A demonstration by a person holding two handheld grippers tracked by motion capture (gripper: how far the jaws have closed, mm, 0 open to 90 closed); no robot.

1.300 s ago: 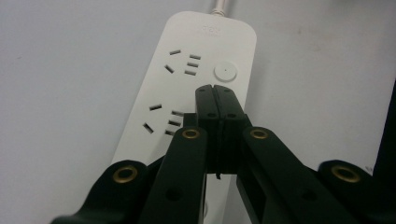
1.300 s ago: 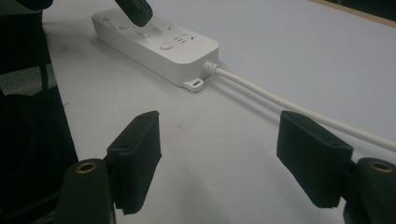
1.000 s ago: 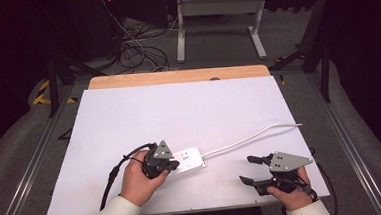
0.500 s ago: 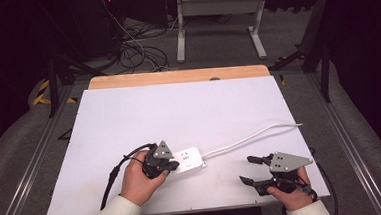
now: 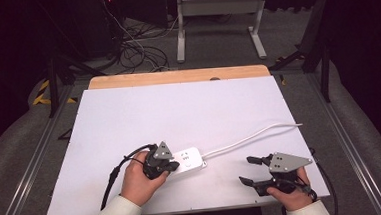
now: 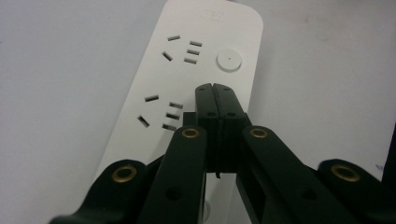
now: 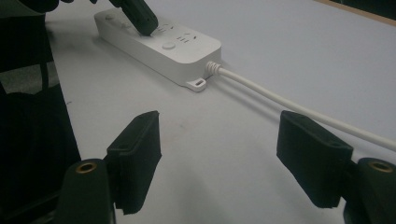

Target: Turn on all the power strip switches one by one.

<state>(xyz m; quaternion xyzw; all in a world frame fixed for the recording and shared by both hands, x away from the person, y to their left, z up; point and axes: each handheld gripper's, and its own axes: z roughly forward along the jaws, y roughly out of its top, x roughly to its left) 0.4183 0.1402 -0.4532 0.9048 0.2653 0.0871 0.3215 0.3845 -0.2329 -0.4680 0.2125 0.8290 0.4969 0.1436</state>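
Lying flat on the white surface (image 5: 129,121), toward its near edge and a little left of centre, is a white power strip (image 5: 190,160), a slim rounded bar with a white cord (image 5: 250,138) running off its right end toward the far right edge. The left tool (image 5: 171,166) sits on the strip's left end with its jaws pressed together and nothing between them, tips resting on the strip's top face. The left gripper view brings out what the high view is too far off to show: two groups of socket slots on the power strip (image 6: 187,74), a round button (image 6: 229,61) near the far end, and the closed left tool (image 6: 215,88) touching down just short of that button, beside the nearer slots. The right gripper view gives the strip (image 7: 159,44) from the side, with a small mounting tab (image 7: 197,83) by the ribbed collar where the cord (image 7: 289,108) leaves it. The right tool (image 5: 248,170) rests near the surface's front right corner, well apart from the strip, jaws spread wide and empty.
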